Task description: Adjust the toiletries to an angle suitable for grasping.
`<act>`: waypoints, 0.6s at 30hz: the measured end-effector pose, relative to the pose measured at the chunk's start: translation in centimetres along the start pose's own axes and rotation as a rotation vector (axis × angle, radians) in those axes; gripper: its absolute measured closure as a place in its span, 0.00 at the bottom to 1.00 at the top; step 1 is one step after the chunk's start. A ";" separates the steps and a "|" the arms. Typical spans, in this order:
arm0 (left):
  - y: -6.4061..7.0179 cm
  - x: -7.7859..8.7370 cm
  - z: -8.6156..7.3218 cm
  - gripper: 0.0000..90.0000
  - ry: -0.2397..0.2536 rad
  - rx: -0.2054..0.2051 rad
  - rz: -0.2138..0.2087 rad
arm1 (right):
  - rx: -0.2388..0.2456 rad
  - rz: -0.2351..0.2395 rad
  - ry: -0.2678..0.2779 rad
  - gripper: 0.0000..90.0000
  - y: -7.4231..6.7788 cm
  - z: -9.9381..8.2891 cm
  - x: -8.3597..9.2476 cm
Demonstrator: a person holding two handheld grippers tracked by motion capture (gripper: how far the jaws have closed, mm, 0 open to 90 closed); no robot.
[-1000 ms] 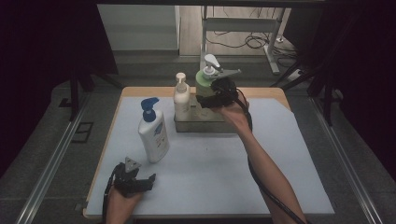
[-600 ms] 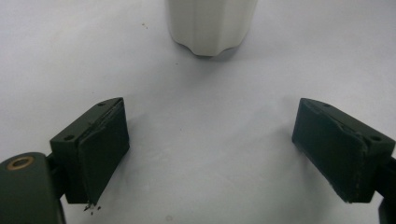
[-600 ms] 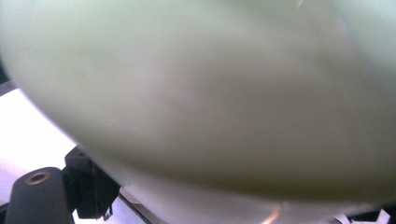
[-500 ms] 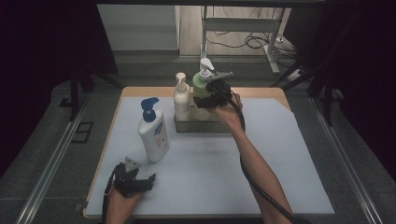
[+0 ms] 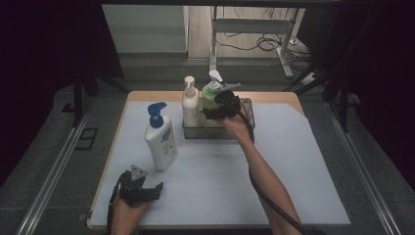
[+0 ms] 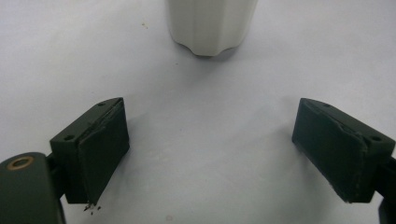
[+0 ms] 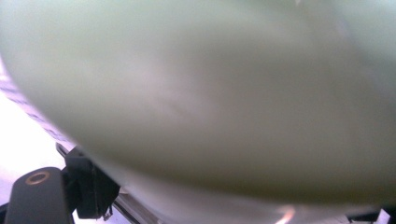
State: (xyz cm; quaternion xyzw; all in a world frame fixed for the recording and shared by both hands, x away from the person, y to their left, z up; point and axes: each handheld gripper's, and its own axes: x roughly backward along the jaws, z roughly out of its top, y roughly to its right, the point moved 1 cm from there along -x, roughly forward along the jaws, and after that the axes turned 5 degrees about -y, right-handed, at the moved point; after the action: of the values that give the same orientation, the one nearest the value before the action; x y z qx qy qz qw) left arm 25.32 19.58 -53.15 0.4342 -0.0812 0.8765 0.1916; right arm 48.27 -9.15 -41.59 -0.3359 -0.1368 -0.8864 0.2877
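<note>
My right gripper [image 5: 215, 108] is shut on a pale green pump bottle [image 5: 210, 95] and holds it low over a clear tray [image 5: 208, 133] at the back of the table. The bottle's green side [image 7: 210, 93] looms blurred in the right gripper view, with one black finger [image 7: 91, 189] at its lower left. A cream pump bottle [image 5: 190, 105] stands in the tray's left part. My left gripper [image 5: 147, 186] rests open at the table's front left, nothing between its fingers [image 6: 100, 144]. Just ahead of it stands a white bottle with a blue pump [image 5: 160, 139], its base [image 6: 210, 23] at the top of the left gripper view.
A white mat [image 5: 220, 181] covers the wooden table. The person's right forearm [image 5: 259, 166] stretches diagonally over the mat's middle, trailing a black cable. A metal frame leg and cables lie on the floor beyond the table.
The right gripper has come down with the green bottle, from above the tray to low over it. The left gripper and the white bottle have stayed put.
</note>
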 end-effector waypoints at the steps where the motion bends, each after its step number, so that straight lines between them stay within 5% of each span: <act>1: 0.0 0.0 0.0 0.12 0.000 0.000 0.000 | -0.001 0.001 -0.003 0.14 0.1 -0.1 -0.1; 18: 0.0 0.0 0.0 0.12 0.000 0.000 0.001 | -0.027 0.012 -0.015 0.13 0.6 -1.9 -0.9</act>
State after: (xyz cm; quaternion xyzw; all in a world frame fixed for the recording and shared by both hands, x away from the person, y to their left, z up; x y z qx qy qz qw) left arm 25.32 19.57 -53.15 0.4340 -0.0817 0.8766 0.1911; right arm 48.17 -10.06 -43.58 -0.3472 -0.1250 -0.8839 0.2874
